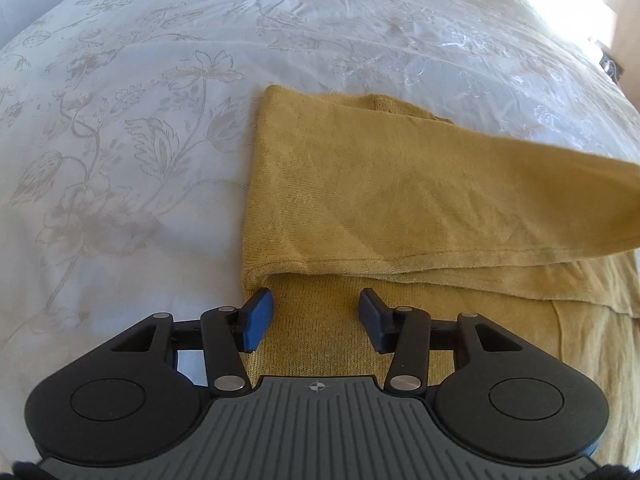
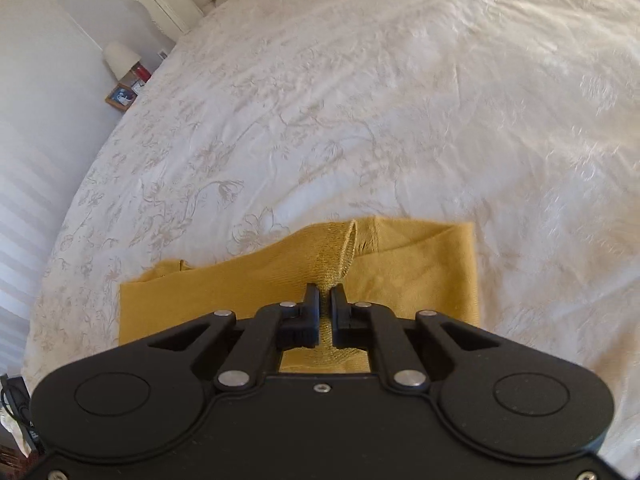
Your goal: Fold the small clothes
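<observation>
The mustard-yellow garment [image 1: 400, 184] lies on the bed [image 1: 140, 160], partly folded, with one layer lifted over the lower one. The right gripper [image 2: 324, 294] has its fingers closed narrow on a pinched ridge of this cloth and holds it up. The left gripper [image 1: 316, 312] hovers above the lower layer, its blue-padded fingers [image 1: 258, 318] spread wide and holding nothing. A bedside lamp [image 2: 120, 58] stands beyond the bed.

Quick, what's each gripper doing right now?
Left gripper: open, holding nothing, above the yellow garment.
Right gripper: closed on a pinch of the garment.
</observation>
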Action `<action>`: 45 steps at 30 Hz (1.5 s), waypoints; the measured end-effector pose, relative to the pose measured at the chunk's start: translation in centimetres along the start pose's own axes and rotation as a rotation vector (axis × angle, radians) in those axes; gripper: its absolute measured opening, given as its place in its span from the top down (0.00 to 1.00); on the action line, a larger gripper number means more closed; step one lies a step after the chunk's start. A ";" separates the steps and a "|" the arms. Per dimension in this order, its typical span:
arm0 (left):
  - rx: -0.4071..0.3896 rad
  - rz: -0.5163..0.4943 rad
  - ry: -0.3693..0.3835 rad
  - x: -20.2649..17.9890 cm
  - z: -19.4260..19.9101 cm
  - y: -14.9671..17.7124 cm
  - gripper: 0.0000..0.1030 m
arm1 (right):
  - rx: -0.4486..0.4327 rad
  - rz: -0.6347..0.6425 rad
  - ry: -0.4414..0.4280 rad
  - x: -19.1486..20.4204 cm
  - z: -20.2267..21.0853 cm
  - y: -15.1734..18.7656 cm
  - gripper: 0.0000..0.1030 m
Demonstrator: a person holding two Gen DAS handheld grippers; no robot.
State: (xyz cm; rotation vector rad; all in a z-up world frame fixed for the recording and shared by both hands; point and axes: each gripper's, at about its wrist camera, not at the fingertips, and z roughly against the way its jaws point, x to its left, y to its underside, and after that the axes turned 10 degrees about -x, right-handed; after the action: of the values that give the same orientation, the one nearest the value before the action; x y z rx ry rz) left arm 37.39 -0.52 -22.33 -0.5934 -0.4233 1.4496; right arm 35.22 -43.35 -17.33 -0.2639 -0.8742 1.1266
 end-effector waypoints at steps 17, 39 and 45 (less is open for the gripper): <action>0.051 -0.078 0.009 0.8 0.9 0.4 0.54 | 0.138 0.147 0.263 -3.2 -3.3 3.9 0.43; -0.072 -0.256 -0.008 -4.2 -4.8 -6.9 0.16 | 0.107 0.363 0.089 5.6 -9.4 3.8 0.01; -0.005 -0.179 -0.071 0.5 -7.6 -8.3 0.00 | 0.134 0.345 0.245 1.3 -10.3 2.9 0.01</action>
State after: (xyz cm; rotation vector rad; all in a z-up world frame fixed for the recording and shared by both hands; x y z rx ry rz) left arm 48.64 -1.09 -23.31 -0.4961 -0.5225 1.3017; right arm 40.86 -38.57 -25.13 -0.4432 -0.5442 1.4324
